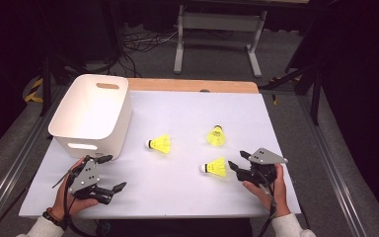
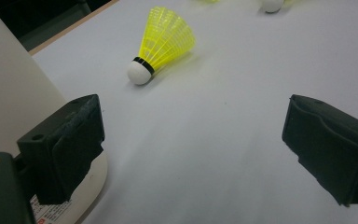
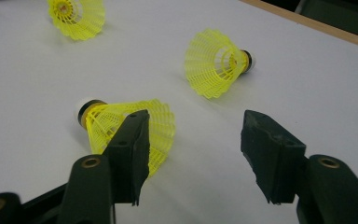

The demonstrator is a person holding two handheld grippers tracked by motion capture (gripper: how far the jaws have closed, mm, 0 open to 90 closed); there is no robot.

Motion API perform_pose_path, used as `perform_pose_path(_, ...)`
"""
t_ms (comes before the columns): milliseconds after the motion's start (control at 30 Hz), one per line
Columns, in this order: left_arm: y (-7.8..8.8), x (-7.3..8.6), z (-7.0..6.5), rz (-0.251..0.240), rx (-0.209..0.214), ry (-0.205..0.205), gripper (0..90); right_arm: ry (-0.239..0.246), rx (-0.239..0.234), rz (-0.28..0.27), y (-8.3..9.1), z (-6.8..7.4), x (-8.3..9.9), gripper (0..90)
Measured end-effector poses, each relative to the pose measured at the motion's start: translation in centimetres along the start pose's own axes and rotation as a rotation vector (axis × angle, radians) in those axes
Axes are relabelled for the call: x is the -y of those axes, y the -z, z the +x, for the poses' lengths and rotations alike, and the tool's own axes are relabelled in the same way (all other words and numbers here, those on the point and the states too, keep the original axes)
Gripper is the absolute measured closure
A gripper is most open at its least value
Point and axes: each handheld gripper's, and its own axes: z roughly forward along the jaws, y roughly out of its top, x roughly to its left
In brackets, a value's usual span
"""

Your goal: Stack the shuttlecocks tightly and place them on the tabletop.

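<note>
The right gripper (image 1: 239,164) stands just beside the nearest yellow shuttlecock (image 1: 215,167), its jaws partly open and holding nothing; the shuttlecock lies on its side on the white table (image 1: 187,111), just in front of one jaw. A second shuttlecock (image 1: 216,136) lies behind this first one, and a third shuttlecock (image 1: 160,144) lies toward the white bin (image 1: 93,114). The left gripper (image 1: 109,173), wide open and empty, rests beside the bin's front wall.

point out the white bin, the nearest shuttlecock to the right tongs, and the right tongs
white bin (image 1: 123,106), high view, right rim
nearest shuttlecock (image 1: 216,167), high view, yellow skirt
right tongs (image 1: 238,161), high view, between the tips
</note>
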Motion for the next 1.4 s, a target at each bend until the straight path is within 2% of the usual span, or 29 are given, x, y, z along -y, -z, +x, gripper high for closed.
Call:
perform_pose_path(33,0.0,0.0,0.0,-0.001,0.001,0.0,6.4,0.01,-0.009,-0.018,0.5,0.0,0.1,39.7)
perform_pose_path(167,0.0,0.0,0.0,0.0,0.0,-0.002,6.4,0.022,-0.013,-0.029,0.8,0.0,0.2,36.8)
perform_pose_path(333,0.0,0.0,0.0,0.002,-0.002,0.001,6.4,0.052,-0.015,-0.049,1.4,0.2,0.1,28.5)
perform_pose_path(500,0.0,0.0,0.0,0.004,-0.001,0.0,6.4,0.085,-0.041,-0.047,1.5,0.9,0.2,22.1)
perform_pose_path(700,0.0,0.0,0.1,0.006,0.0,-0.003,6.3,0.098,-0.068,-0.03,1.3,1.3,0.3,16.3)
perform_pose_path(800,0.0,0.0,0.0,0.006,0.002,-0.001,6.3,0.105,-0.118,-0.009,1.0,1.7,0.4,15.3)
perform_pose_path(833,0.0,0.0,0.0,0.006,0.002,-0.001,6.2,0.105,-0.118,-0.009,1.0,1.7,0.4,15.3)
perform_pose_path(900,0.0,0.0,0.0,0.007,0.002,-0.003,6.2,0.085,-0.157,0.004,0.7,1.8,0.5,13.4)
perform_pose_path(1000,0.0,0.0,0.0,0.006,0.002,-0.002,6.3,0.091,-0.182,0.019,0.4,2.0,0.6,10.2)
perform_pose_path(1167,0.0,0.1,0.1,0.007,0.003,-0.003,6.3,0.104,-0.206,0.053,-0.1,2.3,0.7,10.6)
perform_pose_path(1267,0.0,0.1,0.1,0.007,0.004,-0.002,6.3,0.156,-0.207,0.105,-0.7,2.9,0.9,15.7)
perform_pose_path(1333,0.0,0.1,0.1,0.007,0.003,-0.003,6.3,0.162,-0.222,0.113,-0.9,3.1,1.0,21.4)
perform_pose_path(1400,0.0,0.1,0.1,0.008,0.003,-0.003,6.3,0.169,-0.218,0.121,-1.0,3.1,1.0,22.0)
